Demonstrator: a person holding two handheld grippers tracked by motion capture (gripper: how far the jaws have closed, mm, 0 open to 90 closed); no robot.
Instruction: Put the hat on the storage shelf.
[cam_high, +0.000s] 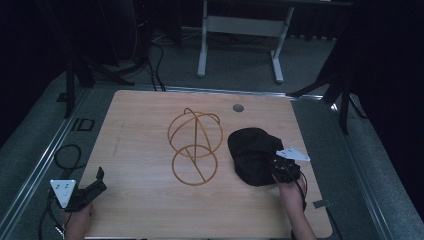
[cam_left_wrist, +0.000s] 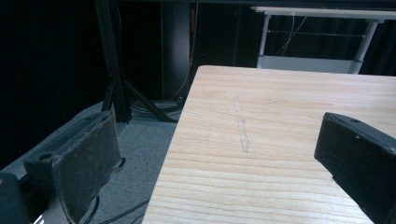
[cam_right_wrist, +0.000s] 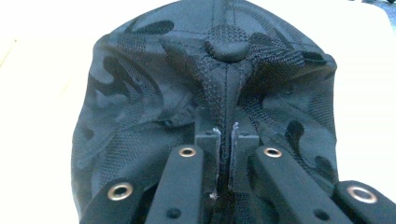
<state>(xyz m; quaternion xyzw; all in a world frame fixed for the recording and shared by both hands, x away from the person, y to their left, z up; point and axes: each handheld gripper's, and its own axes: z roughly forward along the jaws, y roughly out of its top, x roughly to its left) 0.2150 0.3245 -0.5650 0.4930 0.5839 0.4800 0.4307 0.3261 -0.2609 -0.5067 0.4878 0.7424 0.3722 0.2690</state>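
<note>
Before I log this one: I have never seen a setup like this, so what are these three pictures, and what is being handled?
A person at a wooden table holds a hand tool with two jaws, a gripper, in each hand. The high view looks down from above the person's side. The other two pictures come from small cameras riding on the grippers, looking along their jaws.

On the table lie a golden wire frame made of hoops and a black cap. The right gripper is shut on a fold of the cap's fabric, below the button on its crown. The left gripper is open with nothing between its jaws, over the table's near left corner.
</note>
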